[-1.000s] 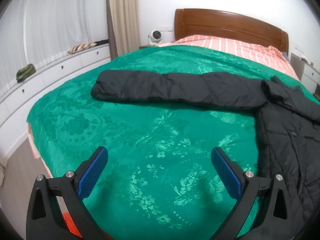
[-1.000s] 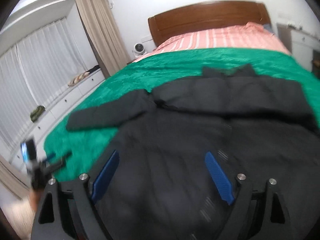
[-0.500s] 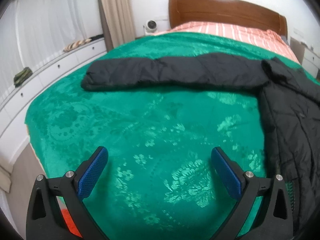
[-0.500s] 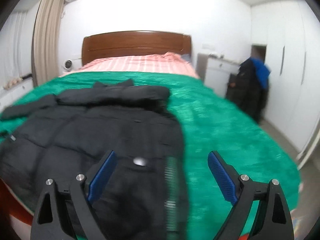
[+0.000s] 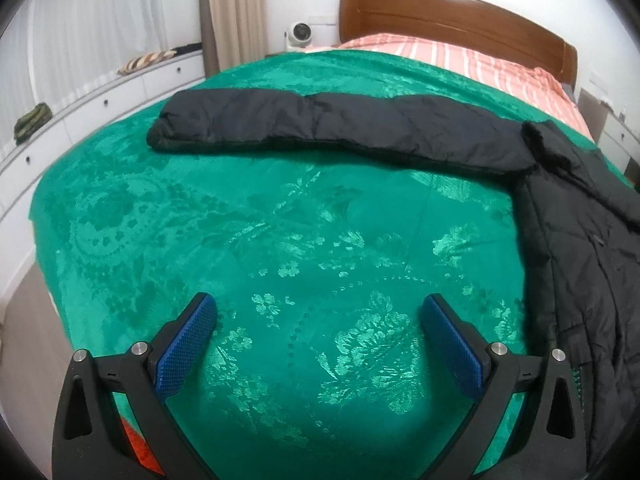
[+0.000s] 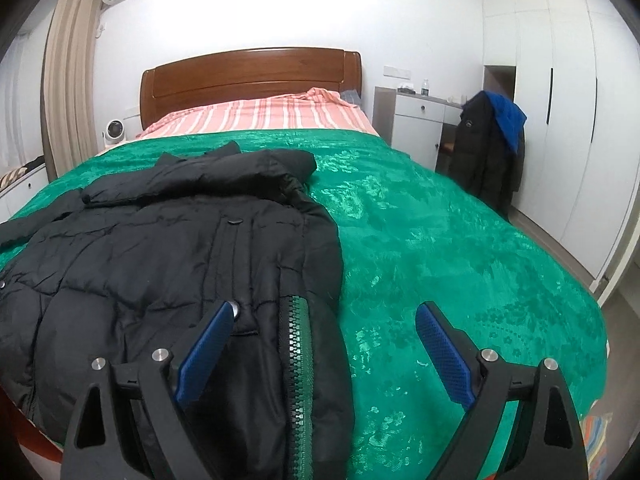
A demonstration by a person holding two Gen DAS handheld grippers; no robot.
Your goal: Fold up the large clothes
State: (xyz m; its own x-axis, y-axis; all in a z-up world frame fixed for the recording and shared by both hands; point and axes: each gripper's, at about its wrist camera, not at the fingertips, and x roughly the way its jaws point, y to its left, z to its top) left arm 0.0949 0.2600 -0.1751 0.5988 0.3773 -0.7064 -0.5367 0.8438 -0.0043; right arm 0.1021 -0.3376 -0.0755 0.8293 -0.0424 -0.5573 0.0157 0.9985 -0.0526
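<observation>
Green bedspread (image 5: 280,240), wooden headboard (image 6: 248,76), black coat (image 6: 160,248)

**Left gripper above green bedspread, jacket sleeve stretched across**

The left gripper (image 5: 318,332) hovers with its blue-padded jaws spread wide over the green bedspread (image 5: 240,240), gripping nothing. A black puffer jacket (image 5: 580,248) fills the right edge of the frame; its sleeve (image 5: 320,126) extends leftward across the upper middle. A wooden headboard (image 5: 460,12) stands at upper right.

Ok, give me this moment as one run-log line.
left claw: open, empty, over green bedspread | right claw: open, empty, over jacket zipper edge | one sleeve out flat, unfolded
</observation>
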